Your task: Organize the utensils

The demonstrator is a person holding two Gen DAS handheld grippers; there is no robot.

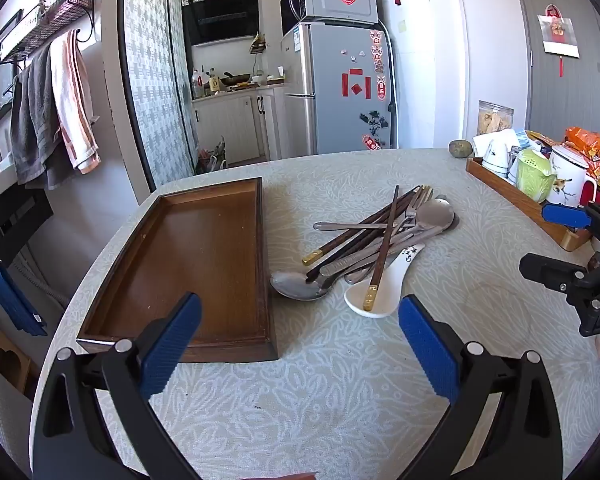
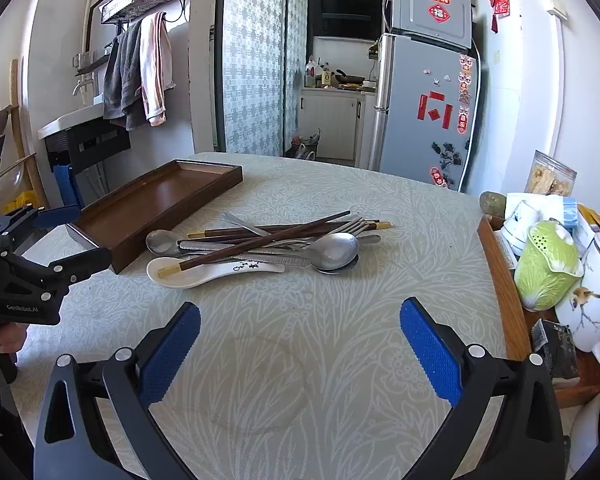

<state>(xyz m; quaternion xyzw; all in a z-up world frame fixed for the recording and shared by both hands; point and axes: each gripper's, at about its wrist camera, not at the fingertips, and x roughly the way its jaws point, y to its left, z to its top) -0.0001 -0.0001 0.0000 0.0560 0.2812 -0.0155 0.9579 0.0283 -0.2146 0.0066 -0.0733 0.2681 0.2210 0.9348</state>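
- We hold both tongs low over the counter [image 2: 300,380], nearest the cameras. Left tongs [image 1: 300,320] spread wide, nothing between the pads. Right tongs [image 2: 300,322] likewise released and holding nothing.
- Left tongs hover over the near end of the wooden tray [image 1: 188,260]; its left pad overlaps the tray's near rim in the left wrist view.
- Right tongs sit over bare tablecloth, short of the pile.
- Just beyond: utensil pile [image 2: 268,242] loose on the counter, beside the tray's long side and outside it.
- Pile contents: white ceramic spoon [image 2: 204,272] nearest the right tongs, a dark chopstick [image 2: 260,240] with its gold tip resting in the spoon's bowl, metal spoons [image 2: 336,252], forks [image 2: 352,224].
- One metal spoon bowl [image 1: 296,286] lies just beside the tray wall.
- Right edge: second tray [image 2: 500,280] with green cabbage-shaped pot [image 2: 548,272] and white mug [image 2: 592,300].
- Far: fridge [image 2: 424,112].
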